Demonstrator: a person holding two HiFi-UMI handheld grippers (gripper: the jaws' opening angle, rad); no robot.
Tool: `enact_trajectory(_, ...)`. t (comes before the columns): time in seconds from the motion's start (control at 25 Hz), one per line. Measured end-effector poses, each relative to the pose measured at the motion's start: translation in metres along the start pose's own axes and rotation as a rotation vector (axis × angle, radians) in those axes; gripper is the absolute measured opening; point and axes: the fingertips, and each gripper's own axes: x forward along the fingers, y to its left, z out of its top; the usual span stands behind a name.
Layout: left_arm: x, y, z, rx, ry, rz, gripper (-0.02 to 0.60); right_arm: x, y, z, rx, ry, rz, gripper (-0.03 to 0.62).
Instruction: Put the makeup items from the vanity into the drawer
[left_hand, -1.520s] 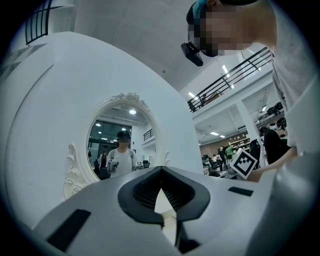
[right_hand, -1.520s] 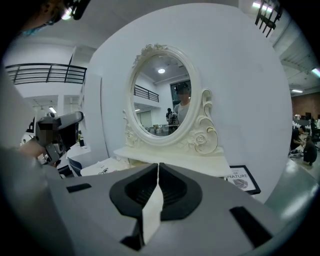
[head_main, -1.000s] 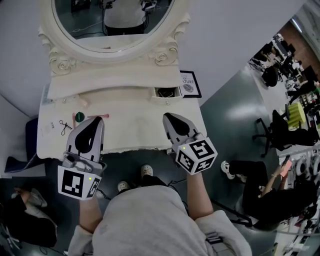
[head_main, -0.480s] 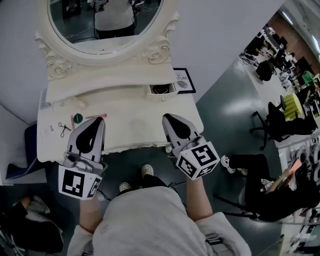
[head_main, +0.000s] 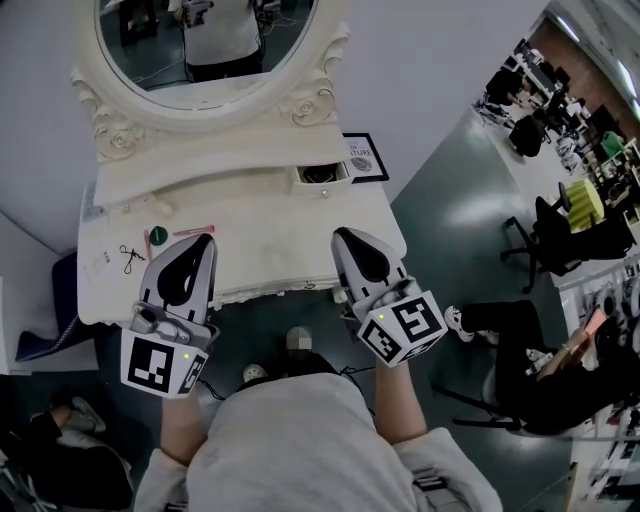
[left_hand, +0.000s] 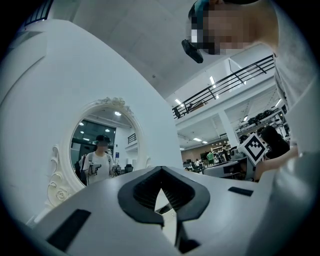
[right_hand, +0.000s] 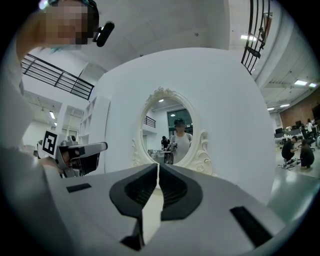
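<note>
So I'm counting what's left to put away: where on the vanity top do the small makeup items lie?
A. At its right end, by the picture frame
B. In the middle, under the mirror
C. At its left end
C: the green round item, the pink stick and the black scissor-like tool all lie at the left end of the vanity.

Mirror (head_main: 205, 50) along desk (head_main: 270, 240) back edge. Open drawer (head_main: 322, 176) at back right, framed sign (head_main: 362, 160) just right of it. Scissors (head_main: 130, 258), round cap (head_main: 157, 236), slim stick (head_main: 193, 231) near left edge.
</note>
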Motion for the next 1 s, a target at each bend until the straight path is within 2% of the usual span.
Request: enact_trajectory(1.0, -0.016, -0.017, 0.005, -0.004, -0.011, -0.059, 0.014, -0.030, 0.029, 0.006, -0.055, -0.045, -0.048, 0.025)
